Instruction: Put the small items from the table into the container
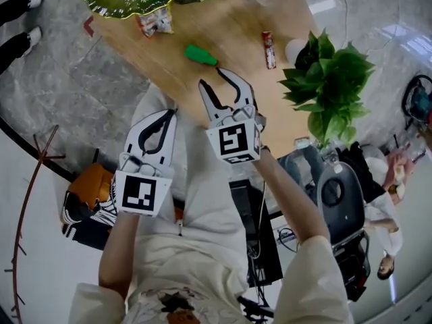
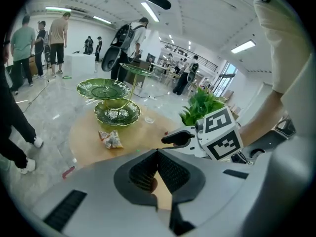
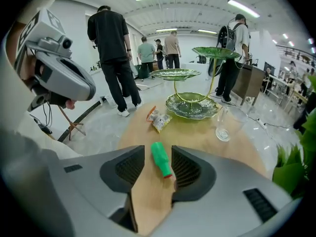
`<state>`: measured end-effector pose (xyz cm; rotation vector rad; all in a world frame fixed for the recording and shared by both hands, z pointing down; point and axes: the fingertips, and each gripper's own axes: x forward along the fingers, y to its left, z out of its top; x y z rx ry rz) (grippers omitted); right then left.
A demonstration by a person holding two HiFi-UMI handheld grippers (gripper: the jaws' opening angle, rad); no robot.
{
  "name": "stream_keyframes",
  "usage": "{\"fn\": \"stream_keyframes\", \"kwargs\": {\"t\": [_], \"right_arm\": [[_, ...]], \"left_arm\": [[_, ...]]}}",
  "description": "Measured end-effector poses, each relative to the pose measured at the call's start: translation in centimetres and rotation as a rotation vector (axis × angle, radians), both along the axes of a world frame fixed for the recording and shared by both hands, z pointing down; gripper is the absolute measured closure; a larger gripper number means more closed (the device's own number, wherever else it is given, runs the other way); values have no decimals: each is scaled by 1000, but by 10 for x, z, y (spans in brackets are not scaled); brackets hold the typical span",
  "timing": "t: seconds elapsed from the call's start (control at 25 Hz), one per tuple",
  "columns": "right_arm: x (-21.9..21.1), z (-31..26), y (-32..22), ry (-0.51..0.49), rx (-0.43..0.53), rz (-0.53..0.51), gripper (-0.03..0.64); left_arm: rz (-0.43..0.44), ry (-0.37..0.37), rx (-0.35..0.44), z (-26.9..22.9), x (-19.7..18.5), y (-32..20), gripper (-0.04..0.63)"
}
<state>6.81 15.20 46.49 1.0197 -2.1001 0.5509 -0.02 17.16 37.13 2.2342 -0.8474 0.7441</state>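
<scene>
Table (image 1: 223, 19): green bottle (image 1: 200, 55), perhaps, before released right hand-held gripper (image 1: 211, 77); left hand-held gripper (image 1: 169, 112) clenched; plant (image 1: 331, 86) near.

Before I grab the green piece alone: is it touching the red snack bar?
Apart: the head view shows bare tabletop between green piece and snack bar.
</scene>
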Motion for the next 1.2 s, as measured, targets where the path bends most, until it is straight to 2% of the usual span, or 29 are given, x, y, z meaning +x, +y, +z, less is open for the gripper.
{"fn": "stream_keyframes", "kwargs": {"t": [0.6,0.72,0.84,1.04,1.2], "right_arm": [[13,58,8,54,-19,-52,463],[12,69,13,65,-27,-67,463],[15,80,6,67,-29,-49,463],[17,90,10,109,-19,-84,463],[16,92,9,105,-24,-89,465]], "left_arm": [[6,21,-21,40,8,10,597],[16,11,-50,47,7,17,597],[4,18,-40,52,8,11,597],[2,22,-33,55,10,13,597],[-29,34,-37,51,11,12,597]]}}
